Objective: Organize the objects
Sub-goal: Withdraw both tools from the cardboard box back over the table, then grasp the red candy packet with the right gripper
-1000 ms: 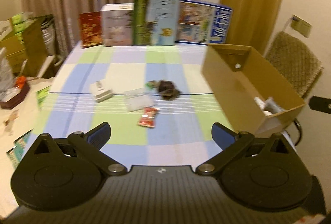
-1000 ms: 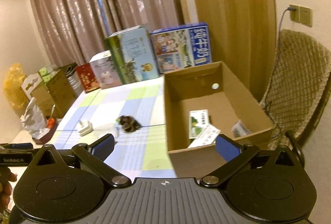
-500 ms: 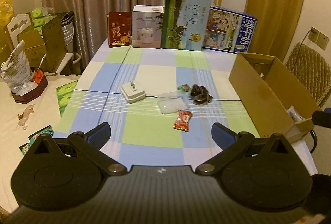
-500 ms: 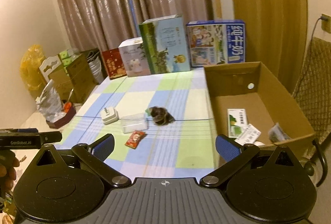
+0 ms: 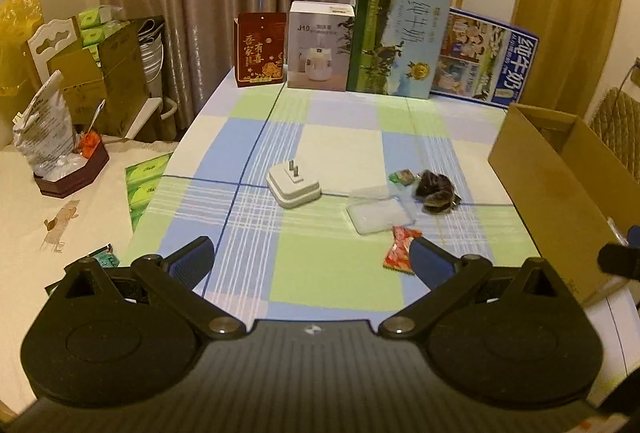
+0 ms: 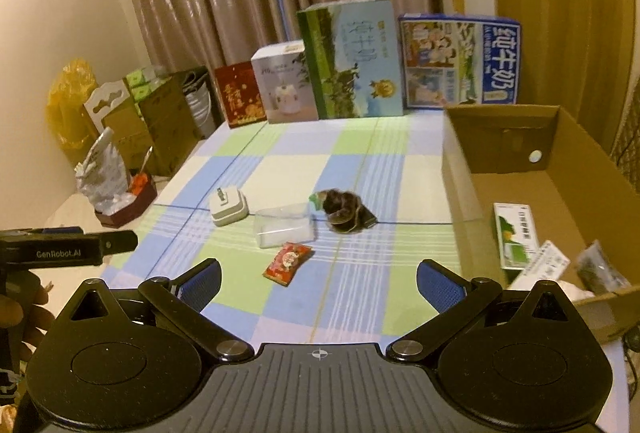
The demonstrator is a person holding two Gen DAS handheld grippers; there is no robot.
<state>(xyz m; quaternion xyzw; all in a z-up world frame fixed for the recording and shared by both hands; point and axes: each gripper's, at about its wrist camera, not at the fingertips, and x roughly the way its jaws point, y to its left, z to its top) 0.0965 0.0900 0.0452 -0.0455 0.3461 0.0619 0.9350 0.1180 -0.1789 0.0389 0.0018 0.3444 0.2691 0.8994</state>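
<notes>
While both are held above the near edge of the checked worktop (image 5: 332, 273), the left hand-held gripper (image 5: 310, 259) and the right hand-held gripper (image 6: 318, 279) are released, fingers spread wide and grasping nothing. Mid-worktop lie a white plug adapter (image 5: 294, 187), a clear plastic case (image 5: 380, 217), a red snack packet (image 6: 287, 263) and a dark crumpled bundle (image 6: 346, 211). A cardboard box (image 6: 560, 193) at the right edge holds a green-and-white carton (image 6: 514, 241).
</notes>
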